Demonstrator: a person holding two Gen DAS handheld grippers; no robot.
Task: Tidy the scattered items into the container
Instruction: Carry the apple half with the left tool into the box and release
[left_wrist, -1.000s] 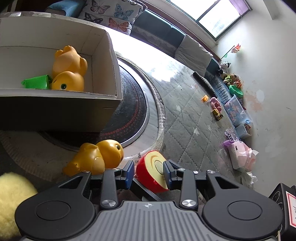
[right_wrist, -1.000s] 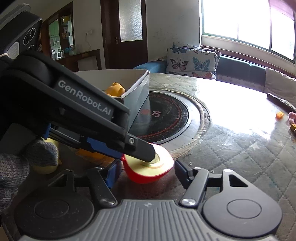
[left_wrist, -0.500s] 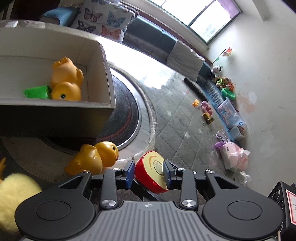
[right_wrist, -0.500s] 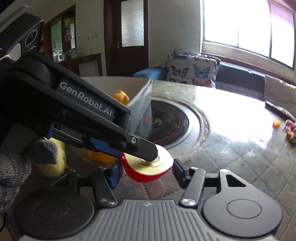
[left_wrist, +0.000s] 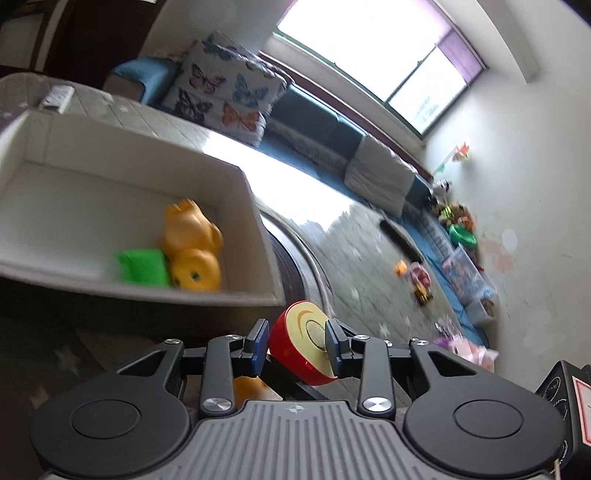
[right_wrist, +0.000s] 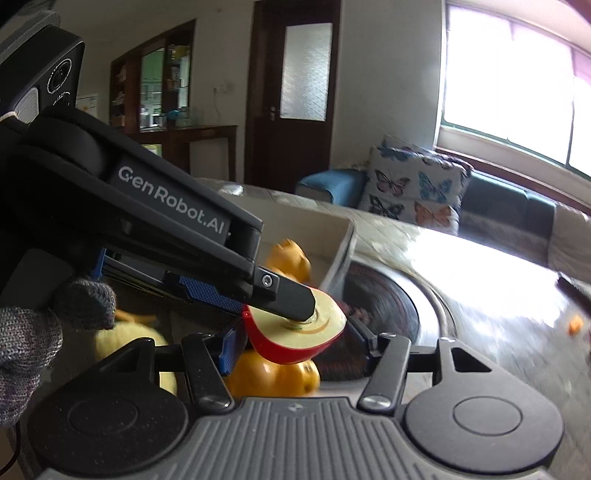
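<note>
Toy apple half (left_wrist: 304, 341), rigid, light and likely slick plastic, sits clamped flat-face-to-curved-back in the left gripper (left_wrist: 297, 341), while the right gripper (right_wrist: 299, 345) gapes wide, grasping nothing.

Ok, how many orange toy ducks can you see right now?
2. One duck lies inside the box, next to a green toy. The other duck sits on the table outside it, below the apple half gripped by the left claw. Others may be hidden behind that claw.

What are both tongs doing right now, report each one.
Left tongs: closed on the red apple half.
Right tongs: open, empty, the apple half between their fingers.
</note>
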